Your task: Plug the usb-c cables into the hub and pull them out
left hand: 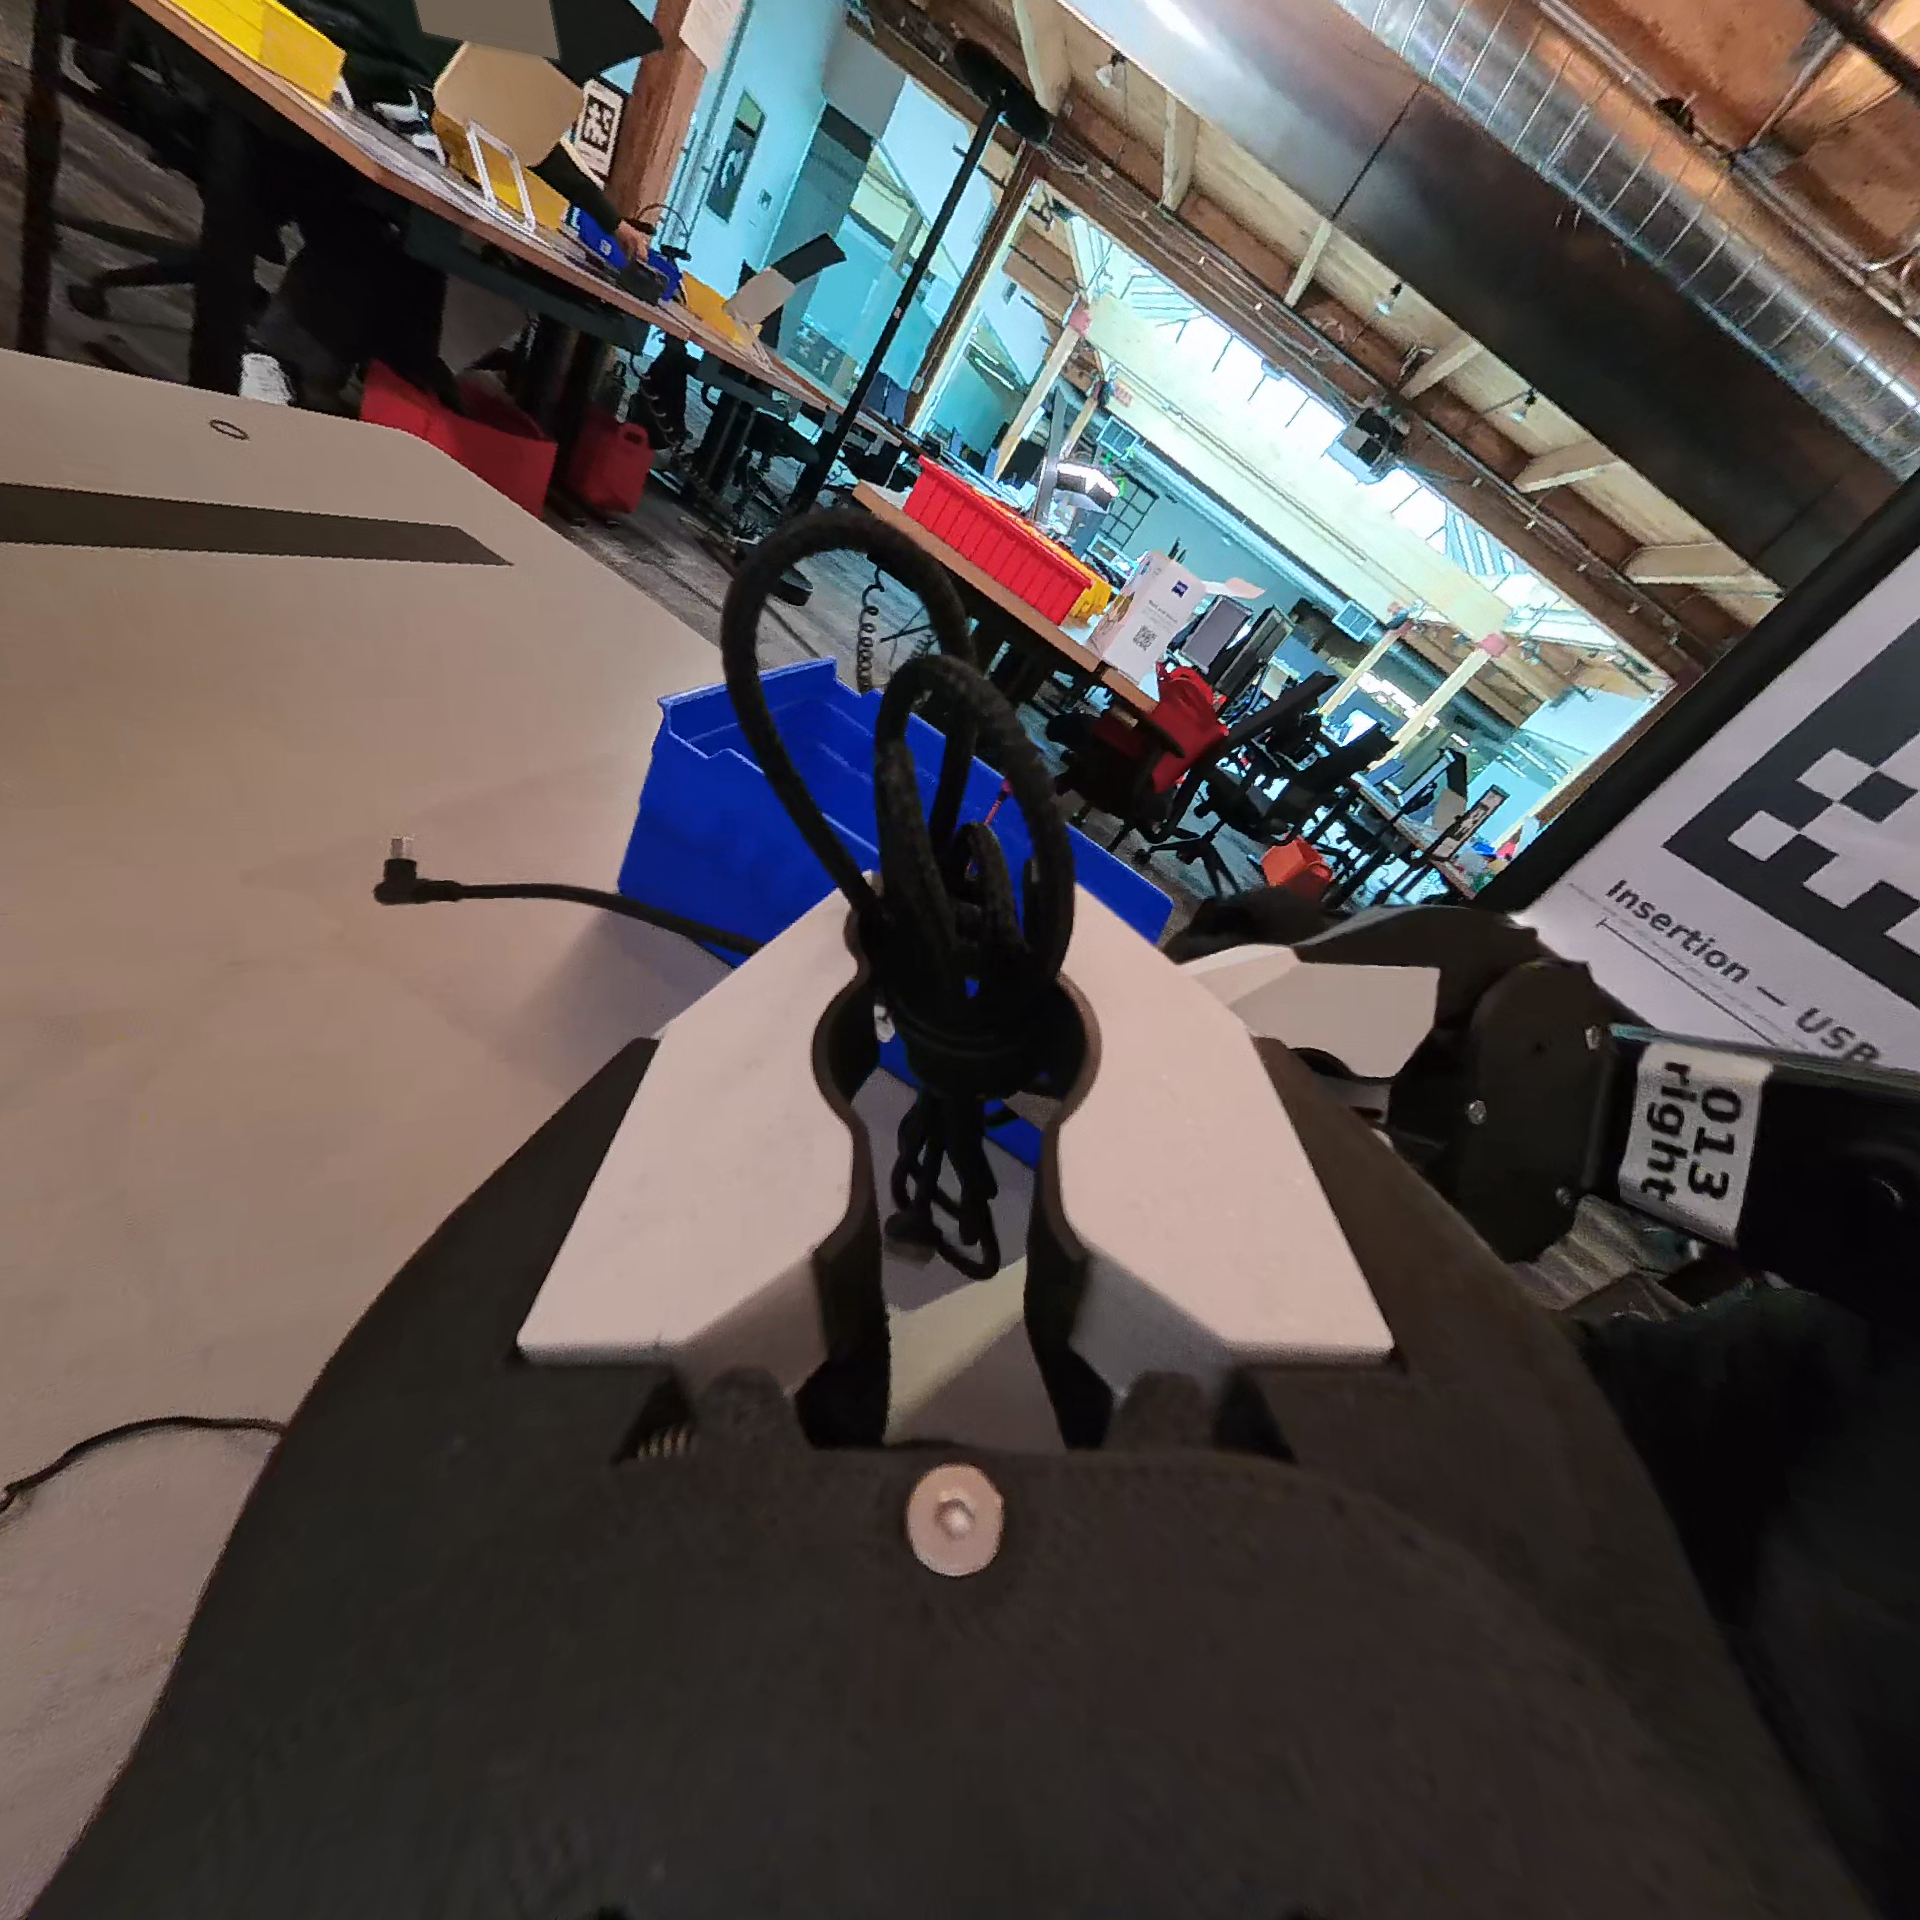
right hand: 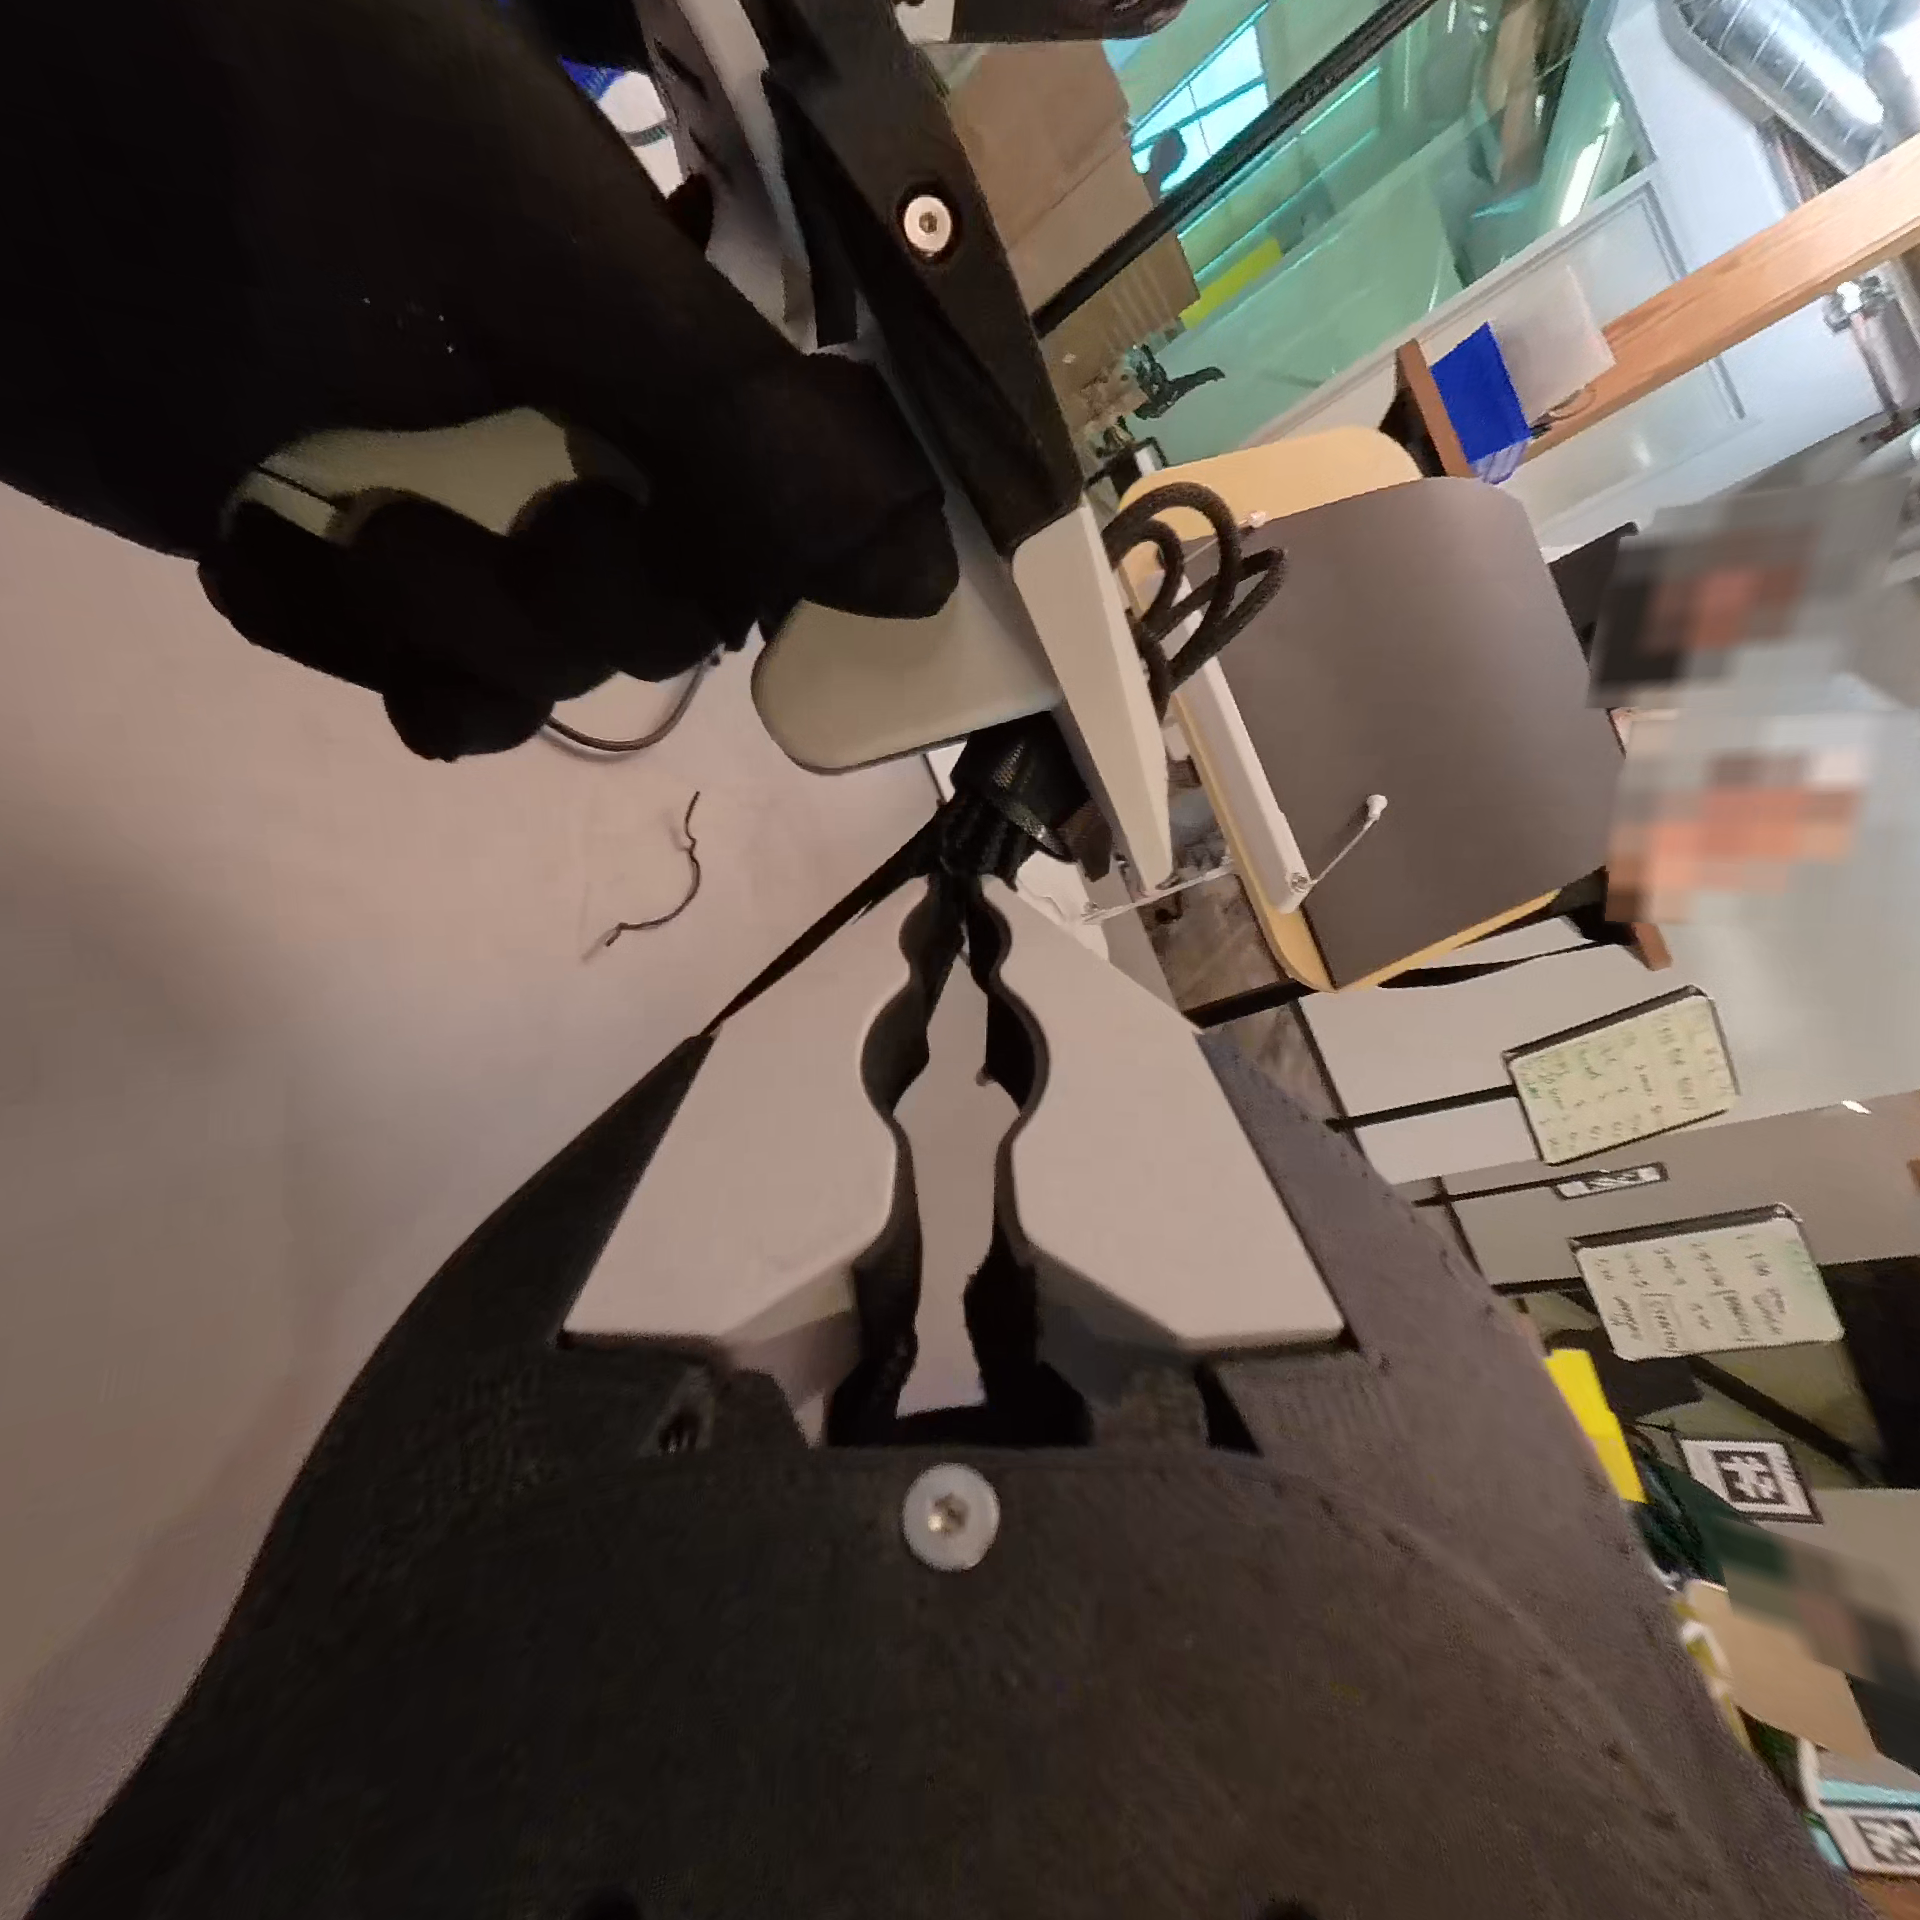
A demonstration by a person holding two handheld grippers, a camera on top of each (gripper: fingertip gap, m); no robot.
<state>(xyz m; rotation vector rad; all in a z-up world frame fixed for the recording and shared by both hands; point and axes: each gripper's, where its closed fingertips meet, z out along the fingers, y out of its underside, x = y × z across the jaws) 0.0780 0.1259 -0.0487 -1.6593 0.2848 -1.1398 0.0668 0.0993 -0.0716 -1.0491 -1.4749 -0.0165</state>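
My left gripper (left hand: 961,935) is shut on a tied bundle of black braided USB-C cable (left hand: 956,1029), held above the white table (left hand: 260,727). The bundle's loops stick up past the fingertips. A loose cable end with an angled plug (left hand: 400,868) lies on the table to the left. My right gripper (right hand: 966,920) is shut on black strands (right hand: 940,987) that hang from the bundle, just under the left gripper's white fingers (right hand: 1091,665). The right gripper's finger (left hand: 1320,987) shows at the right of the left wrist view. No hub is in view.
A blue bin (left hand: 748,810) stands on the table behind the bundle. A white sign with a black marker (left hand: 1766,852) stands at the right. A black-gloved hand (right hand: 468,416) holds the left gripper. A thin wire scrap (right hand: 655,894) lies on the table. The tips of both grippers are at nearly the same place.
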